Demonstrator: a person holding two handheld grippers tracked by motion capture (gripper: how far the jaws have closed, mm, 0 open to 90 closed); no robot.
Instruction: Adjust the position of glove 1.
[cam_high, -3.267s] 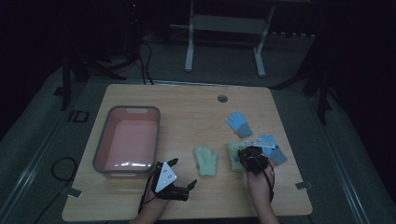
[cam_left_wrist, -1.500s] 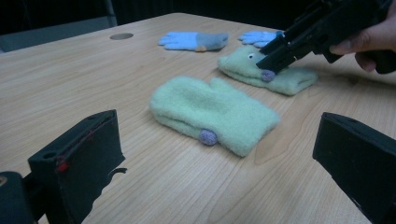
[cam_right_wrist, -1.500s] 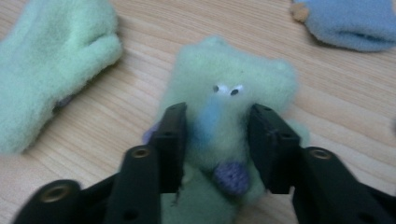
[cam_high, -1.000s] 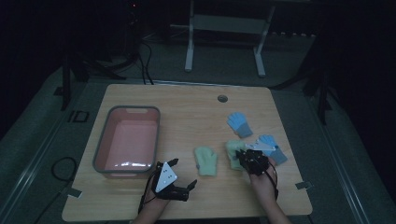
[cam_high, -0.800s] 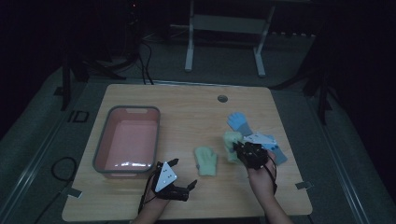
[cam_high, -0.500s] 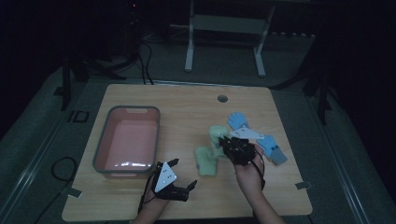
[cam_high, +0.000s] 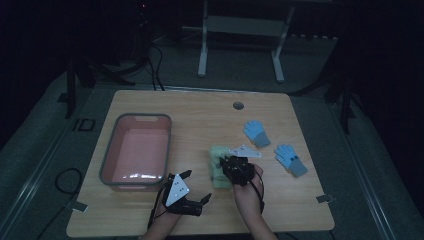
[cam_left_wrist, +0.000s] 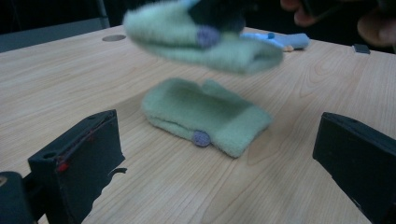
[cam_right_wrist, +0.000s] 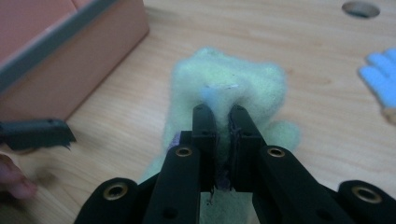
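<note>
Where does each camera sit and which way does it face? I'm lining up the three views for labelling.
High view: above the person's side, looking forward and down on the light wooden table; both forearms enter from below.
Left gripper view: on the left gripper, low over the table, facing the lying pale green fleece mitten; its open black fingers frame it.
Right gripper view: on the right gripper, aimed at the pink plastic bin; its fingers pinch the lifted green mitten.
Shared: both gripper views show the lifted mitten.
</note>
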